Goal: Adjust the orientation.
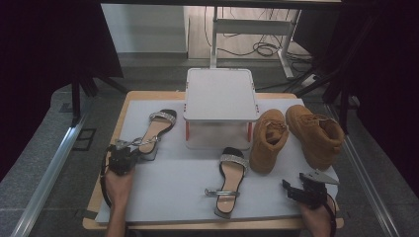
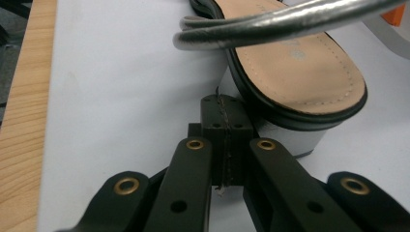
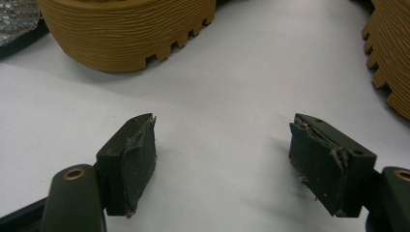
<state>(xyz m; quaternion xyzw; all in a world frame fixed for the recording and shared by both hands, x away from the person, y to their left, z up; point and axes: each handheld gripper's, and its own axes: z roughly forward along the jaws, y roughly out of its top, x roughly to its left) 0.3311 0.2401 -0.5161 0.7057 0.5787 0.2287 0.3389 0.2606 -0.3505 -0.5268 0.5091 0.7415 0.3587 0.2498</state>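
Closed black jaws of the left gripper (image 2: 225,140) sit nearest the lens in the left gripper view, pads pressed flat together with nothing seen between them, their tips right at the block heel of the left sandal (image 2: 295,72). From the high view that sandal (image 1: 154,132) lies at the left of the grey mat (image 1: 168,187), toe toward the white stand (image 1: 220,94), with the left gripper (image 1: 129,154) at its heel end. Silver ankle strap (image 2: 270,24) arches loose over the footbed: thin, floppy, likely slick, a poor hold since it would swing the shoe. Judged light overall; sole and heel look stiff, so the heel block or the sole edge beside it seems the firmer place to pinch. Rhinestone toe band (image 1: 163,116) looks delicate, best avoided. Second sandal (image 1: 230,177) lies mid-mat, two tan boots (image 1: 296,136) to its right. Right gripper (image 3: 222,159) hovers with jaws spread wide and empty over bare mat, short of the boot soles.
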